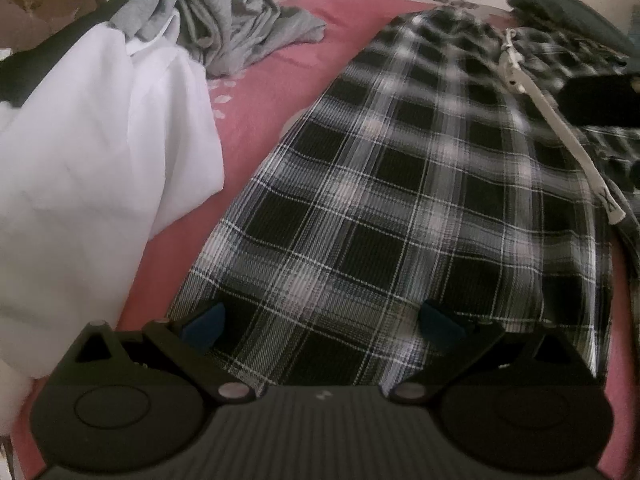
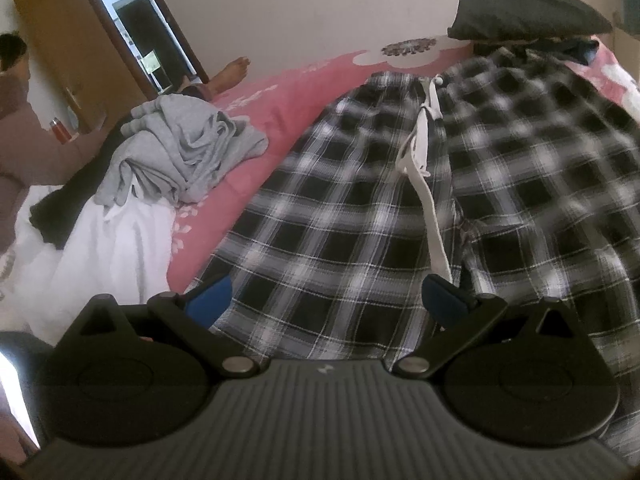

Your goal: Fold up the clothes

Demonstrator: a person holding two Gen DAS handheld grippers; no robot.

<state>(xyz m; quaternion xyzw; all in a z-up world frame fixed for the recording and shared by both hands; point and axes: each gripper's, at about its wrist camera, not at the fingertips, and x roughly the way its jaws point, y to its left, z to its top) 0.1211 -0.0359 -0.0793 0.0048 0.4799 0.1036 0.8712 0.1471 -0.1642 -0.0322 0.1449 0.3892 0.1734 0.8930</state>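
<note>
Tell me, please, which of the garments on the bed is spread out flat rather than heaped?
The black-and-white plaid trousers, with a white drawstring; the grey garment and white one lie crumpled.

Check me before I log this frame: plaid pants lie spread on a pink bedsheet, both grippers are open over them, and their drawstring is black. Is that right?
One detail is off: the drawstring is white, not black, as the right wrist view shows clearly. The rest holds: the plaid pants lie spread on the pink bedsheet, with the left gripper and right gripper both open over them.

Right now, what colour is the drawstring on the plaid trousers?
White drawstring; clearest in the right wrist view.
</note>
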